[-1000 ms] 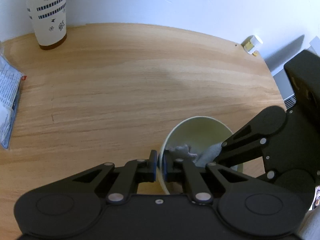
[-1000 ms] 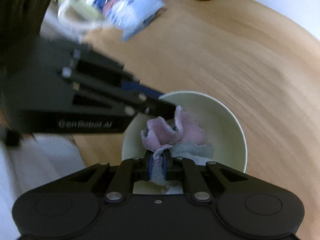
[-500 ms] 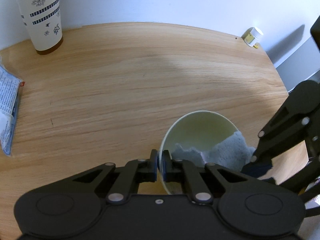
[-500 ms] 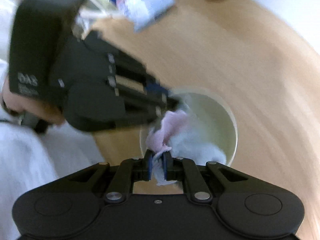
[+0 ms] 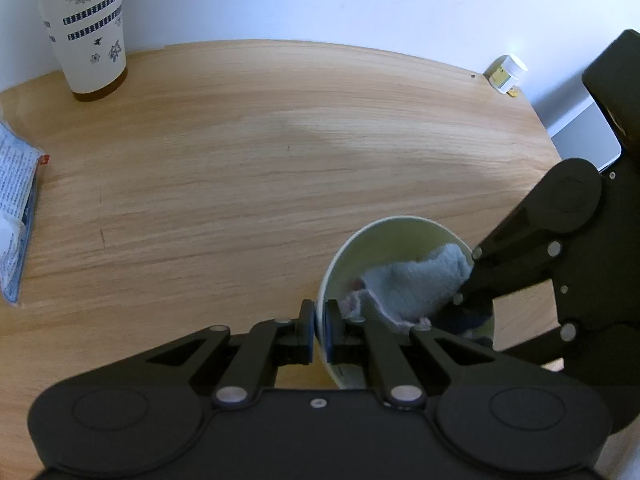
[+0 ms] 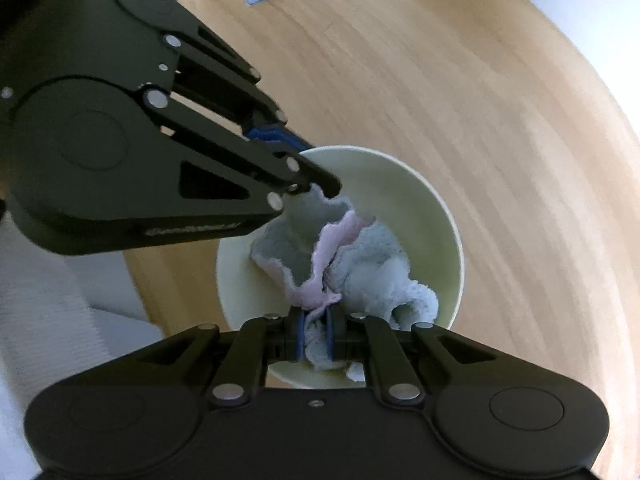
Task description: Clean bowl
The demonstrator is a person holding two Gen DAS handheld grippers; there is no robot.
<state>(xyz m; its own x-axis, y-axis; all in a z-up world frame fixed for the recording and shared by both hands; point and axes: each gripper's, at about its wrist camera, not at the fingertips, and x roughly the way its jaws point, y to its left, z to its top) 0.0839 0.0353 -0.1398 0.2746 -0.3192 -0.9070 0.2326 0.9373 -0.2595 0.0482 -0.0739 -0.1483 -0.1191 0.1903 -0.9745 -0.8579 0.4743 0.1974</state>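
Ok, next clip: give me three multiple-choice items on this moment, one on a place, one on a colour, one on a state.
1. Where is the cloth?
A. inside the bowl
B. flat on the table
C. draped over the tall patterned cup

2. What colour is the bowl's inside?
A. red
B. pale cream-green
C. black

3. What is the left gripper doing?
A. hanging open
B. shut on the cloth
C. shut on the bowl's rim

Answers: 1 A, the cloth is bunched inside the wall, held by the right gripper; 2 B, by both views; 3 C, the rim sits between its pads.
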